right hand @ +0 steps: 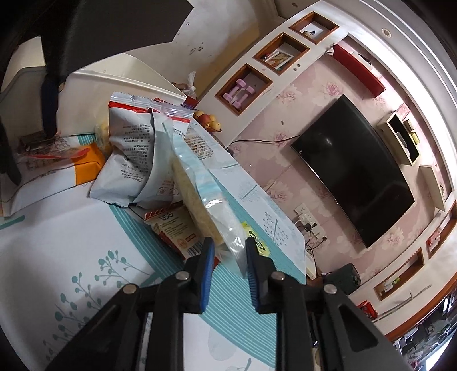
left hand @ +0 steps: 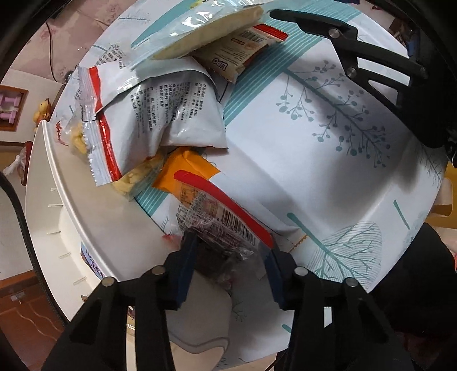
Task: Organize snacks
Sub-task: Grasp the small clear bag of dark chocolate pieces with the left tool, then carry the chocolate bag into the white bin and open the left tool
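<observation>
My left gripper (left hand: 230, 258) has its blue pads around the clear end of an orange-and-red snack packet (left hand: 211, 199), which lies on the patterned tablecloth (left hand: 314, 148). My right gripper (right hand: 230, 258) is closed on the clear end of a light blue packet of pale crackers (right hand: 200, 197), holding it tilted up over the pile. Under it lie a white-and-red packet (right hand: 134, 154) and a small LIPO biscuit packet (right hand: 174, 228). The right gripper also shows in the left wrist view at the top right (left hand: 285, 15).
A white cabinet edge (left hand: 71, 199) borders the table beside the pile. A bag of yellow puffs (left hand: 137, 177) lies under the white packet. The table's far edge (right hand: 285, 228) drops toward a wall with a TV (right hand: 357, 171) and shelves.
</observation>
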`<state>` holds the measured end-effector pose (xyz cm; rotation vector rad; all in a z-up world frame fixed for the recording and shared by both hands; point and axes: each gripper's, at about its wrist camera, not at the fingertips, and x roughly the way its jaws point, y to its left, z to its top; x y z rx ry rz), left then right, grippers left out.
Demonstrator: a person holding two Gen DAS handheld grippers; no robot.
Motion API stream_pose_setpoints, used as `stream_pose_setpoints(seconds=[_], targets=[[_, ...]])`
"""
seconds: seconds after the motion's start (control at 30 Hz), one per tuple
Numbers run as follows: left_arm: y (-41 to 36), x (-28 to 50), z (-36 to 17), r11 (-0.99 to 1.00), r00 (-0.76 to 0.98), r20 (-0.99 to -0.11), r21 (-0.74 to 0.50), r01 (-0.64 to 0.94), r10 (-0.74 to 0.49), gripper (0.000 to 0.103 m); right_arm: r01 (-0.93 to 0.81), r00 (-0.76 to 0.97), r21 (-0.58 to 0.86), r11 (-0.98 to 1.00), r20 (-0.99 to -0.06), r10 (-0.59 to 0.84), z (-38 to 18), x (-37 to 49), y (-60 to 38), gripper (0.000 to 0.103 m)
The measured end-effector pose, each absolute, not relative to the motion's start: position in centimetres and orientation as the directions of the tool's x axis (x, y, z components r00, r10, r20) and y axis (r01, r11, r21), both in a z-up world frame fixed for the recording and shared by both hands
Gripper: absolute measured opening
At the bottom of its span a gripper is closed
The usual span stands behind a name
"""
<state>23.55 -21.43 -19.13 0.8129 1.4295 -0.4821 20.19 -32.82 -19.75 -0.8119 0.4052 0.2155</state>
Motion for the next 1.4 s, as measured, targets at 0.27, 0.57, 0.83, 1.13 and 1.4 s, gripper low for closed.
stream_pose_setpoints(seconds=[0.27,0.57,0.83,1.13,1.4], targets=[[-20.9,23.6,-18.3,0.668,0.134,-0.979,0.204,0.716,0.156,0.007,-0.332,0.905,-0.659,0.674,-0.424,0.032,-19.3,19.9,-32.4,0.02],[-19.7,24.1,-16.9,0.702,0.155,-0.981,0.193,0.686,0.118,0.004,-0.321,0.912,-0.664,0.676,-0.408,0.033,-18.6,19.5,-31.8,0.019],[-19.3,23.6,-14.6,0.72,0.199,-0.979,0.175,0.671,0.053,0.003,-0.307,0.92,-0.675,0.671,-0.391,0.028,-17.7,18.9,-31.2,0.015],[-18.1,22.8,-11.5,0.759,0.26,-0.965,0.151,0.633,-0.024,0.003,-0.292,0.931,-0.703,0.649,-0.365,0.024,-15.5,17.9,-30.2,0.014],[-16.2,22.1,-8.2,0.796,0.331,-0.937,0.116,0.594,-0.11,0.003,-0.261,0.948,-0.723,0.64,-0.316,0.031,-12.5,16.9,-28.8,0.011]])
